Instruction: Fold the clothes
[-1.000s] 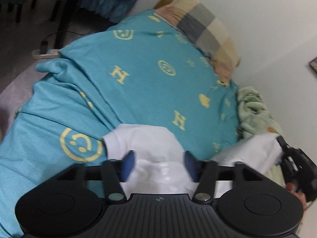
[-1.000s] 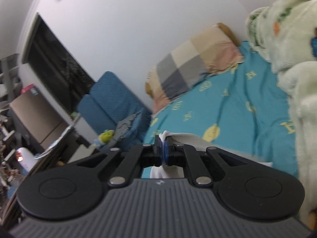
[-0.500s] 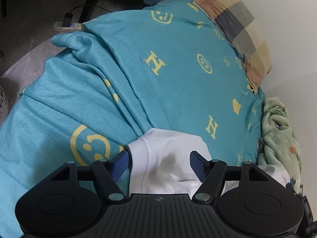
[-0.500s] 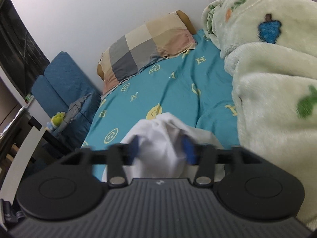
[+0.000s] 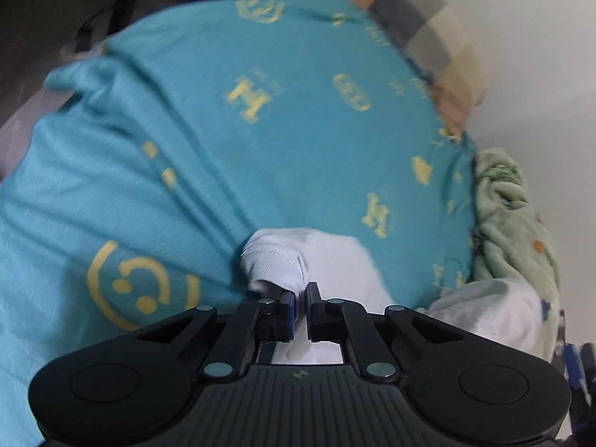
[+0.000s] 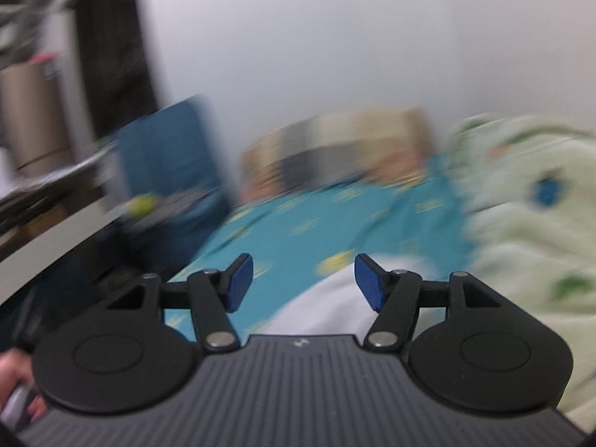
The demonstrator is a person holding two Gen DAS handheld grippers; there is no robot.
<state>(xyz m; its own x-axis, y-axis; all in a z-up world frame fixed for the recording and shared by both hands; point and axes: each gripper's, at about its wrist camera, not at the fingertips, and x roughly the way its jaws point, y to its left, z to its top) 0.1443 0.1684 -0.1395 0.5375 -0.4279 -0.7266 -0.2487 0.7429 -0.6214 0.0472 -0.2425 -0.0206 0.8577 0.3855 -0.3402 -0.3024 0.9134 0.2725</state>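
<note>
We've got the left gripper (image 5: 301,298) with its jaws clamped on a bunched, stitched edge of the white T-shirt (image 5: 327,260) — the shirt lies on the teal bed sheet (image 5: 208,171) with yellow smileys and H letters, near the bed's foot end. Our right gripper (image 6: 303,283) has its jaws wide apart, holding nothing, with the white cloth just below them. That view is badly blurred. A checked pillow (image 5: 428,33) sits at the far end, a pale green fleece blanket (image 5: 514,216) alongside on the right.
</note>
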